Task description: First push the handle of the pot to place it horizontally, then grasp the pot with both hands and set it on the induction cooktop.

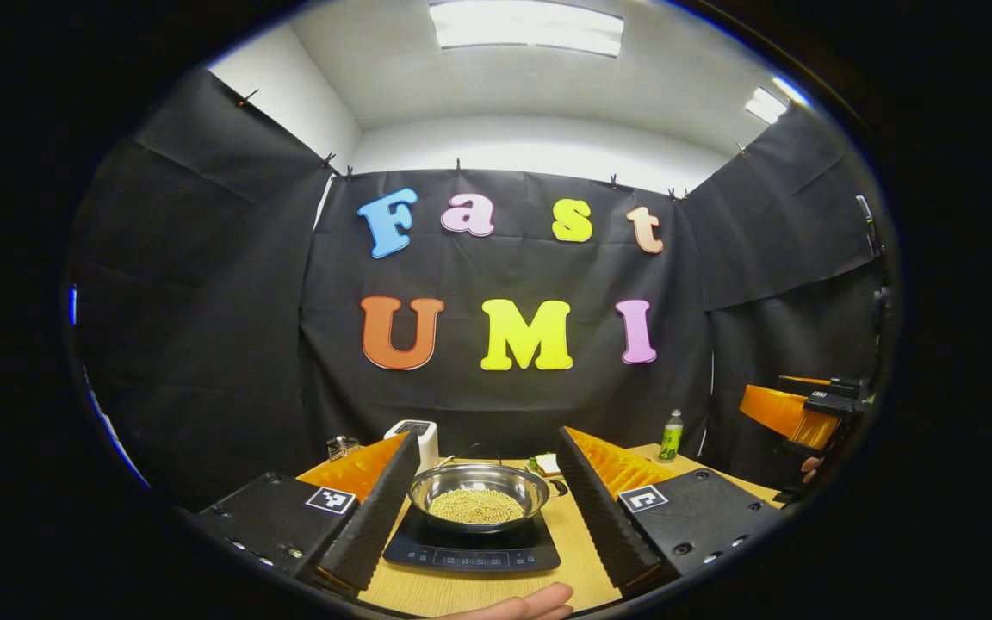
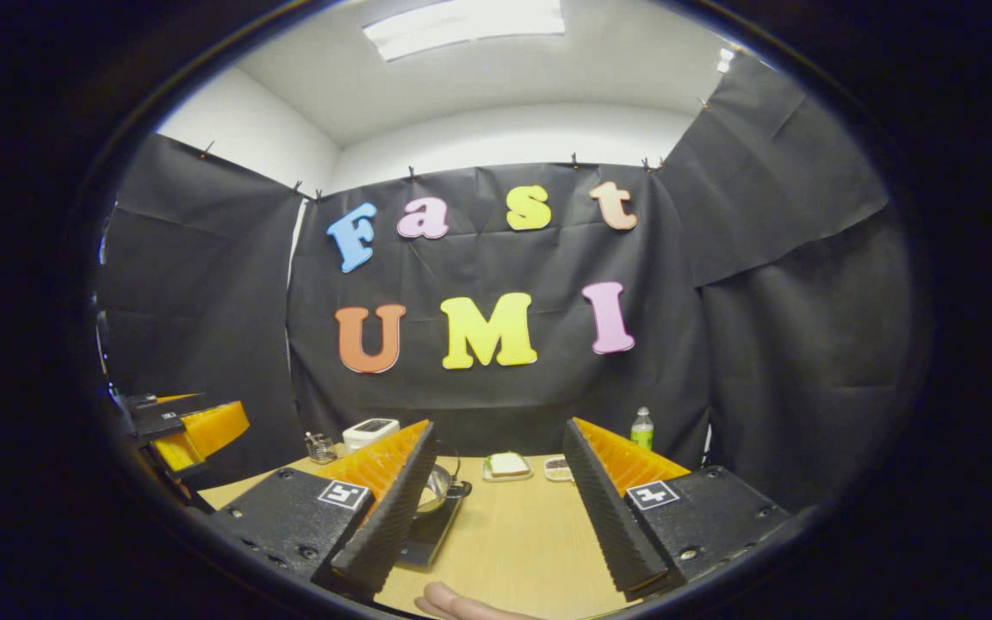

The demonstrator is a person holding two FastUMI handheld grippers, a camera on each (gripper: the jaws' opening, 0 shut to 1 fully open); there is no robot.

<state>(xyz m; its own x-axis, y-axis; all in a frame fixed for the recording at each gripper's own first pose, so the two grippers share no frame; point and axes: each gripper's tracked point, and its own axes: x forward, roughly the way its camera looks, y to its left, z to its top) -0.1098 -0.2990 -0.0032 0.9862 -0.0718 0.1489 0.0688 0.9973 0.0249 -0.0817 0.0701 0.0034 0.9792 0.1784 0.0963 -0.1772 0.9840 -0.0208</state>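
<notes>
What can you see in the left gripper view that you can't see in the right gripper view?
Left gripper view: the pot's inside, full of yellowish grains, the cooktop's front panel, and the right gripper off to the side. Right gripper view: the pot sits half hidden behind a finger, a small dark dish stands at the back, and the left gripper is at the edge. Both: wooden table, green bottle, white appliance.

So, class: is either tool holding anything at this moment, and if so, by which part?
Nothing is held. The left tool and the right tool both stand open and apart from the pot, which sits on the induction cooktop.
</notes>
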